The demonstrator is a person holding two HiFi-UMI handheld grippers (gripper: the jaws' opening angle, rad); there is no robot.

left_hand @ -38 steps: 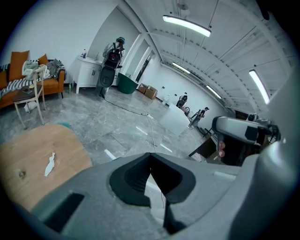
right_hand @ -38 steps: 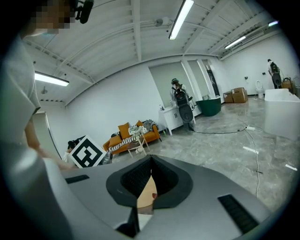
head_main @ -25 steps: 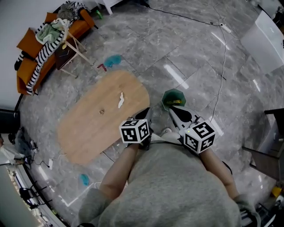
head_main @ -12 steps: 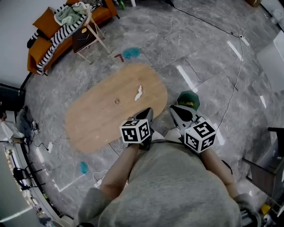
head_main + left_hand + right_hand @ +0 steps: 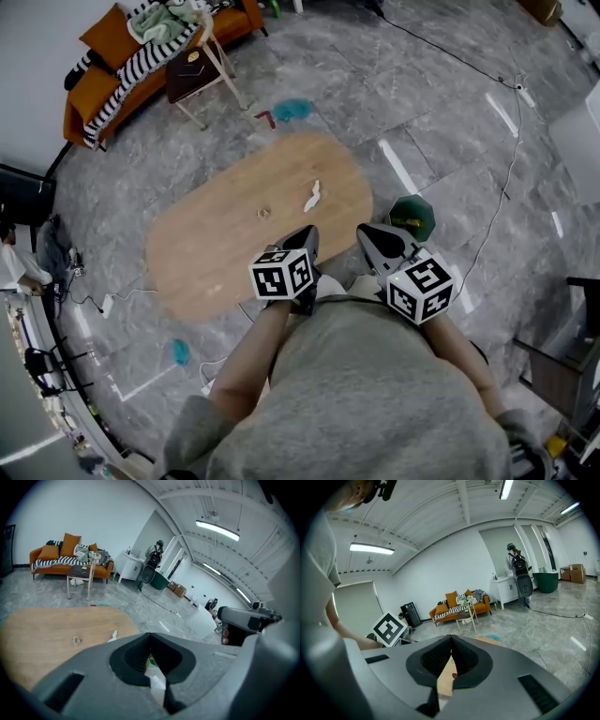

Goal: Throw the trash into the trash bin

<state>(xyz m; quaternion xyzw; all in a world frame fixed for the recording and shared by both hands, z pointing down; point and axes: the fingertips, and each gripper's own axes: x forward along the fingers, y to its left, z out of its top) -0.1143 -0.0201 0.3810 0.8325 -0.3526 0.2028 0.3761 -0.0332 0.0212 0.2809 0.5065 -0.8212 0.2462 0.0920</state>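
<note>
so the paper scrap (image 5: 311, 197) lies on the table (image 5: 216, 253), trash bin (image 5: 412, 217) on the floor (image 5: 441, 122) just right of it, sofa (image 5: 98, 80) way back behind on the left

The person is holding both grippers out low in front of the torso, side by side and apart. In the head view the left gripper (image 5: 306, 236) is pointing toward one o'clock, its jaws meeting tip to tip. The right gripper (image 5: 372, 236) is pointing toward eleven o'clock with its jaws likewise closed. The left forearm (image 5: 248, 361) and right forearm (image 5: 459, 356) are reaching forward.
</note>
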